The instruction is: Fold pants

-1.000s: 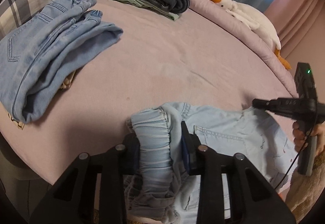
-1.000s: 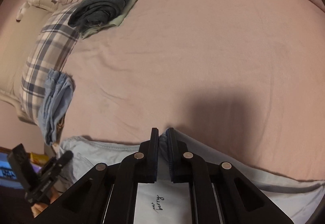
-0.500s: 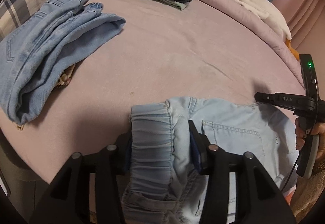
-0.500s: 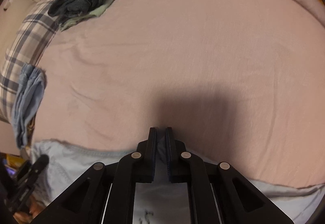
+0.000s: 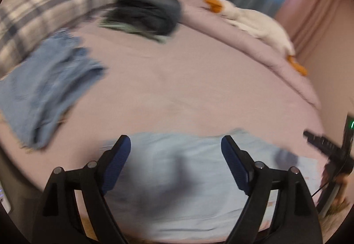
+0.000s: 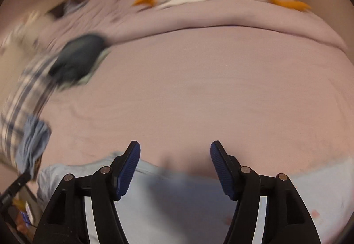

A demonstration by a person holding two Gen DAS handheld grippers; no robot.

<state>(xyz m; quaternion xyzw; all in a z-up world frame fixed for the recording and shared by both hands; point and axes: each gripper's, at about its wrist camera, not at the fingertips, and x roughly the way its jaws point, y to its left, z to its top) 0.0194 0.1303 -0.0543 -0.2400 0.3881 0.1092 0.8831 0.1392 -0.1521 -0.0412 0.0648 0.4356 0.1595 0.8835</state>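
Observation:
The light blue pants [image 5: 177,177] lie flat on the near edge of the pink bed, below both grippers; they also show in the right wrist view [image 6: 177,199]. My left gripper [image 5: 176,151] is wide open and empty just above the pants. My right gripper [image 6: 175,155] is wide open and empty above the pants' far edge. The right gripper also shows at the right edge of the left wrist view [image 5: 325,146]. Both views are blurred by motion.
Folded blue jeans [image 5: 46,87] lie at the left by a plaid pillow [image 5: 33,16]. A dark folded stack [image 5: 146,14] sits further back, also in the right wrist view [image 6: 77,58]. A white goose toy [image 5: 254,20] lies on the rolled duvet [image 6: 221,16].
Both grippers opened and let go of the pants, which now lie flat on the bed. Both cameras have lifted and tilted up, blurring the views.

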